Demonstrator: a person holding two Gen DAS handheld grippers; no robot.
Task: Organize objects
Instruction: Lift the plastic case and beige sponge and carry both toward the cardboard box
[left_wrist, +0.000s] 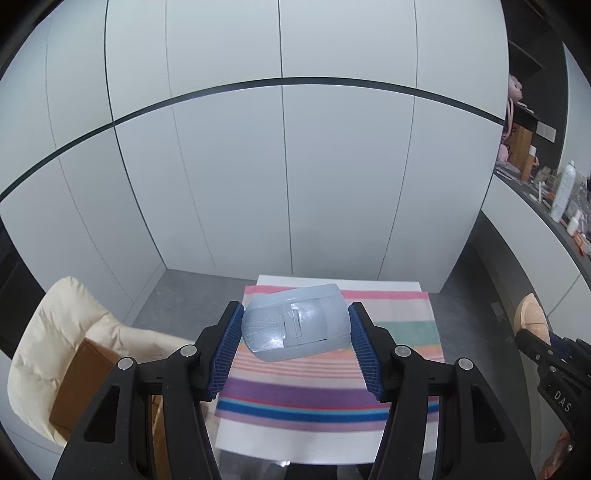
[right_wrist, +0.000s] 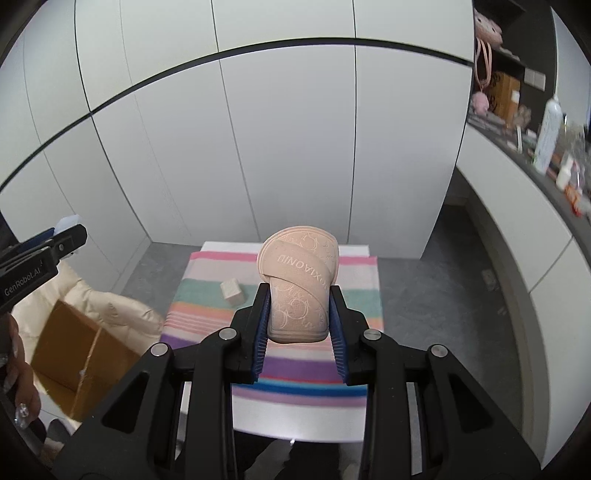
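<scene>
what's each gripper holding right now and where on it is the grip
Left gripper clamps a pale blue slipper across its sides. Right gripper clamps a pink slipper across its heel end.

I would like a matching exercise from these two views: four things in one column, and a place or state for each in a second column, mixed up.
Things:
1. pale blue slipper
2. peach slipper
3. small beige block
4. cardboard box

Places or states:
A. lies on the striped towel
B. held in the right gripper
C. sits on the cream padded cushion
D. held in the left gripper

Pairs: 1-D, 2-B, 3-A, 4-C
</scene>
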